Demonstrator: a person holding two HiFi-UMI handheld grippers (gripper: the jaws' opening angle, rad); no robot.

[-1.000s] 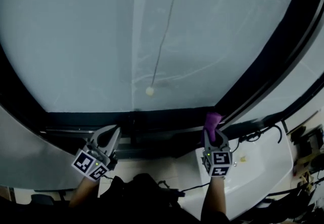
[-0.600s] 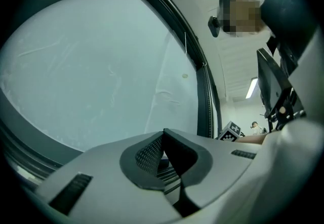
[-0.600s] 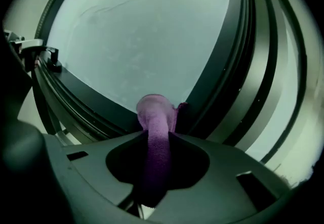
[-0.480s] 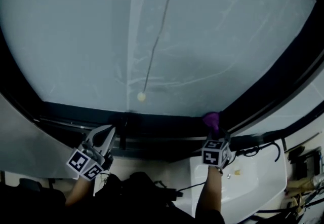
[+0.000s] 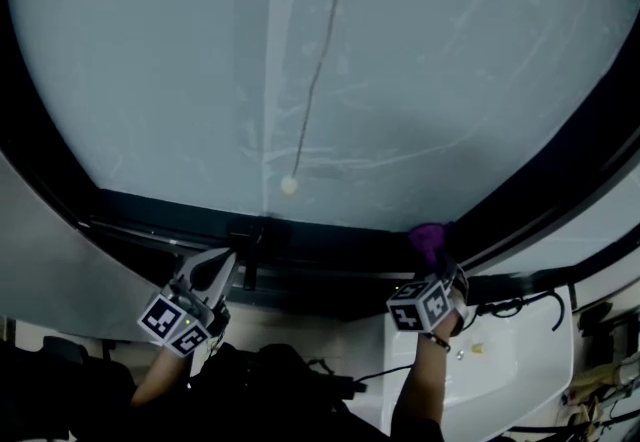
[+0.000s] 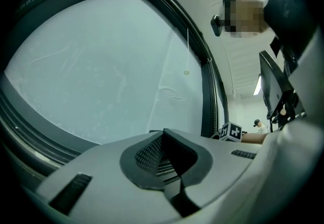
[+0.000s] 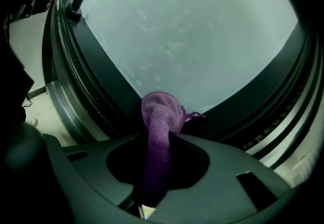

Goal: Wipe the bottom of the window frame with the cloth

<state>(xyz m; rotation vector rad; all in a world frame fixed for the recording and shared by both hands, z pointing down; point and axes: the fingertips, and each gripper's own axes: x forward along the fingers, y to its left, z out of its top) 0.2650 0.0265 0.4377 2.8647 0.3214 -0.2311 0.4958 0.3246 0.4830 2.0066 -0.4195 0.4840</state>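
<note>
Window frame (image 5: 330, 248), dark and curved by the wide lens, runs around a big pale glass pane (image 5: 300, 50) that fills most of the head view. Its bottom rail crosses just above both grippers. A thin pull cord hangs down in front of the glass and ends in a small pale bead (image 5: 289, 186) just above that rail. At the lower right stands a white bench (image 5: 520, 370) with a dark cable lying along its upper edge.

The left gripper (image 5: 215, 268) is held below the bottom rail, left of centre and apart from it. In the left gripper view its fingers (image 6: 152, 154) are closed together with nothing between them.

The right gripper (image 5: 432, 265) points up at the right end of the bottom rail, near the corner where the rail meets the slanting upright. Its fingers are clamped on the purple cloth (image 7: 159, 116). A narrow strip of cloth runs down between them, and the bunched end sticks out past the tips. That bunched end (image 5: 427, 238) presses against the dark bottom rail right at the edge of the glass.
</note>
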